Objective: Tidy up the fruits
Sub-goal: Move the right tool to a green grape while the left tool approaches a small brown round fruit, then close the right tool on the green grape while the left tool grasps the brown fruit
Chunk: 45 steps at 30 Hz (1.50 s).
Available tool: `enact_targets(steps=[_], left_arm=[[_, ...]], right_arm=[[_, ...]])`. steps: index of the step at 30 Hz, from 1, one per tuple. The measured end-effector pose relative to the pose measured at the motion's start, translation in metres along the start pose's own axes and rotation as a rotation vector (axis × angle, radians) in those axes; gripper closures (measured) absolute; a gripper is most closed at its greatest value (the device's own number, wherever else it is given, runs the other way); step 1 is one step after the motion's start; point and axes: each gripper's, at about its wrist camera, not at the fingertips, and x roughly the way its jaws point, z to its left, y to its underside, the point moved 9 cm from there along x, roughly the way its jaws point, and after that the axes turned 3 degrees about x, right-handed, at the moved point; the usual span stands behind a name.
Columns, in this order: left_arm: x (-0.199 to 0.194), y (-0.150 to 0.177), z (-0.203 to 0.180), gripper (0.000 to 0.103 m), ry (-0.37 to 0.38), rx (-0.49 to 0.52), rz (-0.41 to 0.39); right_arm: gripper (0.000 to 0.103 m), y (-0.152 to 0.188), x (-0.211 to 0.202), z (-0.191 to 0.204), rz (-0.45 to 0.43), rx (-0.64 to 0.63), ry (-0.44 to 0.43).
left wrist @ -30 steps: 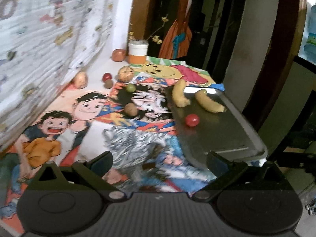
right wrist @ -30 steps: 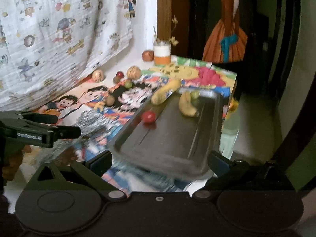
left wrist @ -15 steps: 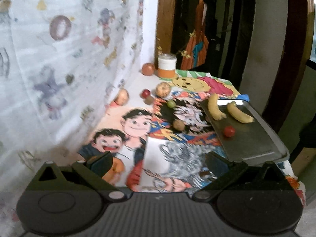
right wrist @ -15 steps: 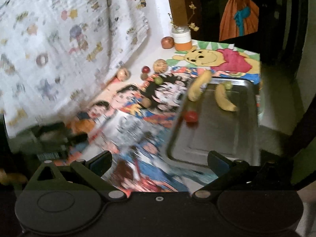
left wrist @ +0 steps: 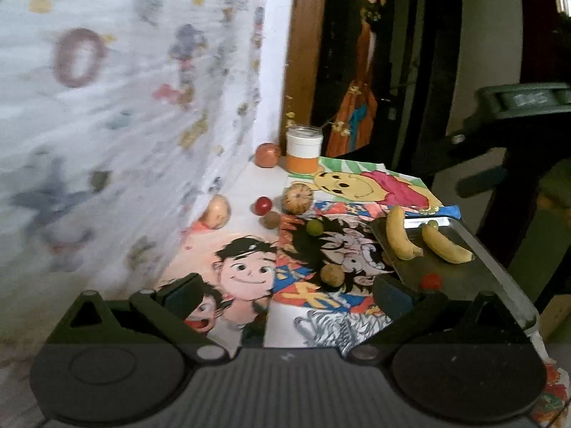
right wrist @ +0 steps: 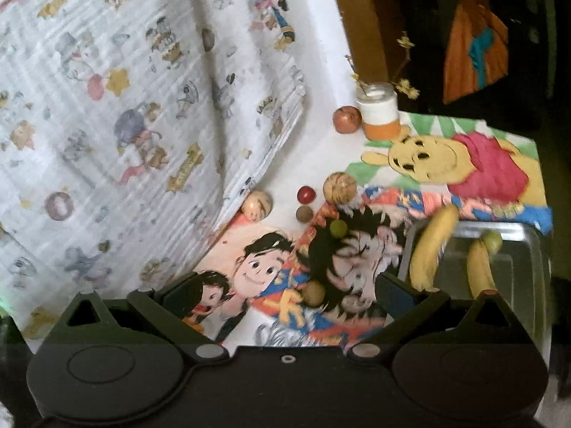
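Your patterned curtain (left wrist: 107, 107) is smeared by blur in the left view. The tray (right wrist: 528, 285) runs behind your right gripper (right wrist: 285, 294), which hides most of the red fruit (right wrist: 490, 291).

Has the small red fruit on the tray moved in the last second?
No. The red fruit sits in the same spot on the tray, nearer than both bananas; only the cameras shifted.

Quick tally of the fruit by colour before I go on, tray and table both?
Yellow bananas: 2
Small red fruits: 2
Small green fruits: 2
Small brown fruits: 2
Larger reddish apple: 1
Larger tan or peach round fruits: 2
Total: 11
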Motion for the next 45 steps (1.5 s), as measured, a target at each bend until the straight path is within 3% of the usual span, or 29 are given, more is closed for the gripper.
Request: enact_targets(steps=[4, 10, 14, 30, 45], left_arm=[[0.030, 0.001, -0.012, 0.000, 0.038, 0.008, -0.004], [0.072, 0.005, -0.029, 0.000, 0.054, 0.008, 0.006], [0.094, 0.008, -0.037, 0.001, 0.059, 0.031, 0.021], [0.137, 0.017, -0.043, 0.036, 0.063, 0.019, 0.060], [0.148, 0.023, -0.039, 0.059, 0.075, -0.024, 0.113]], right_arm=[[0.001, -0.006, 0.035, -0.022, -0.015, -0.064, 0.005], [0.001, -0.008, 0.082, -0.047, -0.044, -0.053, -0.070], [0.006, -0.010, 0.113, -0.058, -0.056, -0.090, -0.082], [0.040, -0.009, 0.190, -0.078, 0.011, -0.145, -0.041], [0.056, -0.016, 0.210, -0.072, 0.018, -0.161, -0.032]])
